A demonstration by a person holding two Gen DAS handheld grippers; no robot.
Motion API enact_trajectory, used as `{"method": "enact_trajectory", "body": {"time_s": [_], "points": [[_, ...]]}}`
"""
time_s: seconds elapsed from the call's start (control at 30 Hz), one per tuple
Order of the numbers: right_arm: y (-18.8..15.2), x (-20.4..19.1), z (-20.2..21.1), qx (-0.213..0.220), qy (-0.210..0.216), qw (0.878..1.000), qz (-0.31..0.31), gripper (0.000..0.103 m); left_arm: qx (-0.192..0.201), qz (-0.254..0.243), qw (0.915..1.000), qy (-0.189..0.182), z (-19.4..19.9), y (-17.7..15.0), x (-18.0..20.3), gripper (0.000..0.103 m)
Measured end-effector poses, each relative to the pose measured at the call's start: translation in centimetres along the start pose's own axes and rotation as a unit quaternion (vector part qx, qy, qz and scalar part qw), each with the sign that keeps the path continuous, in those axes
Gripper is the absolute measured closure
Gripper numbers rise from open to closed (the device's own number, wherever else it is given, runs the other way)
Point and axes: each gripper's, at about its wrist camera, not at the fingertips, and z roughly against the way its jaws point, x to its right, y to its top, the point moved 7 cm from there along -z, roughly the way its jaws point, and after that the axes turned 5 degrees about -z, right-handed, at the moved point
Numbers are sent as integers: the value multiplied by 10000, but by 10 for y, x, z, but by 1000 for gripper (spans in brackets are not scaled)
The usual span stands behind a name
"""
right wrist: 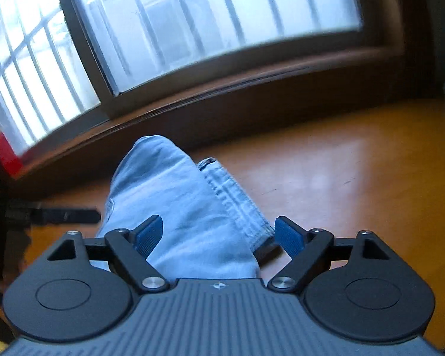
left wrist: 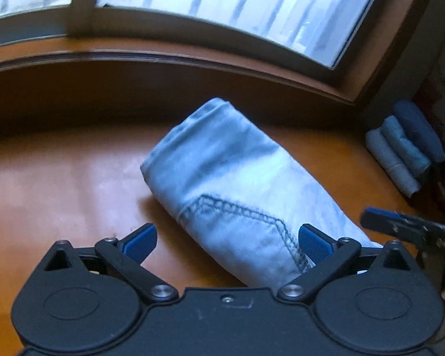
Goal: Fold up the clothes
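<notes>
Left gripper (left wrist: 227, 241): jaws spread wide, blue pads clear of the cloth, nothing pinched. Right gripper (right wrist: 219, 234): jaws likewise spread, straddling the near end of the jeans (right wrist: 178, 207) without pressing. In the left view the right gripper's tip (left wrist: 400, 227) sits at the right edge, just beside the bundle.

Jeans (left wrist: 237, 190): pale denim, folded into a compact bundle, lying on the orange-brown table (left wrist: 59, 178), pocket stitching facing up.

Far right: folded clothes (left wrist: 406, 148), grey and blue, stacked by the wall. Behind: wooden sill (left wrist: 163, 56), then barred window (right wrist: 192, 14).
</notes>
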Motion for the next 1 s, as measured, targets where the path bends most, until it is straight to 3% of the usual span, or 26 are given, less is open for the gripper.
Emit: {"method": "enact_trajectory", "body": {"time_s": [0.17,0.4,0.47,0.53,0.67,0.7,0.87,1.0], "points": [[8,12,-41,-474,588,9969,199,18,-34,387,9983,425,-13,-10,19,1],[0,13,-71,-1019,1422,9825,636,18,-89,614,9933,978,-30,-15,39,0],[-2,14,-75,-1029,1540,9801,707,23,-182,768,9923,954,-33,-17,41,0],[-5,11,-70,-1012,1640,9783,765,37,-308,723,9933,851,-40,-17,54,1],[-9,1,-62,-752,1428,9812,1062,50,-450,-34,9942,977,-53,-15,93,1],[-10,1,-61,-677,1298,9824,1163,57,-475,-136,9949,883,-56,-14,101,1],[-7,22,-39,-469,742,9911,998,58,-523,-687,9958,303,-81,-5,142,2],[1,56,-14,-220,65,9950,969,58,-534,-1199,9910,-254,-113,8,178,1]]}}
